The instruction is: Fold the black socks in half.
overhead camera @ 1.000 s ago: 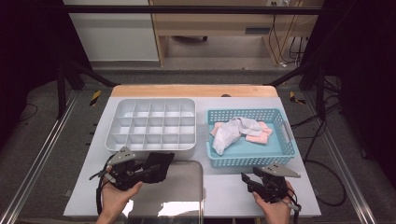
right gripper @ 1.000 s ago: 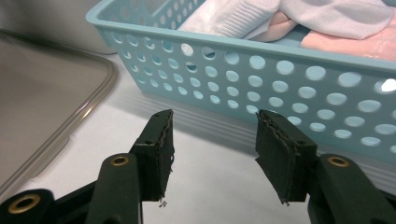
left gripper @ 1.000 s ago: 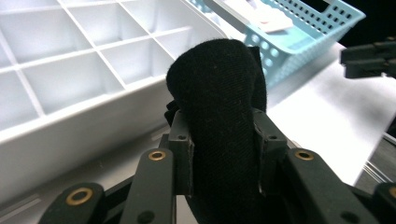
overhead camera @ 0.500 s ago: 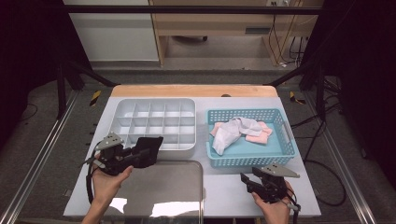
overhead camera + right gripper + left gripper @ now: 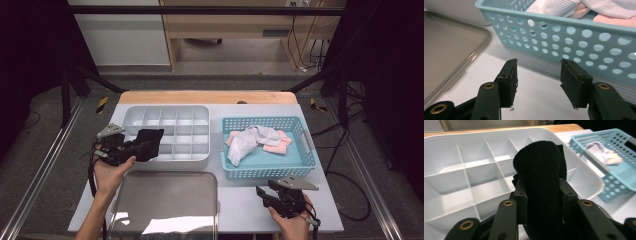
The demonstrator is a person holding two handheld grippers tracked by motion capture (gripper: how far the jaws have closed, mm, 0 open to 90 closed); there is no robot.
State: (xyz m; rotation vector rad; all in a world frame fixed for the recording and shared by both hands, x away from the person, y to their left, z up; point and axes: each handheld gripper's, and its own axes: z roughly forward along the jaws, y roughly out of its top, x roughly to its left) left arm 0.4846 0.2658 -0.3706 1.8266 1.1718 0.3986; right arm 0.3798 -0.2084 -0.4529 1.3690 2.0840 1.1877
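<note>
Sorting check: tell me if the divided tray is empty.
Empty: every visible compartment of the divided tray is bare; the black sock is still clamped above it.

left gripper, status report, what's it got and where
Left gripper shut on black sock, at the near-left edge of the divided tray. Right gripper open, holding nothing, by the blue basket. Nothing in the way.

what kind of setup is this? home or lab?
Looks like a lab data-collection bench, not a home: a dark metal frame around the white table, loose cables behind it, and staged sorting props, the divided organizer and blue basket.
</note>
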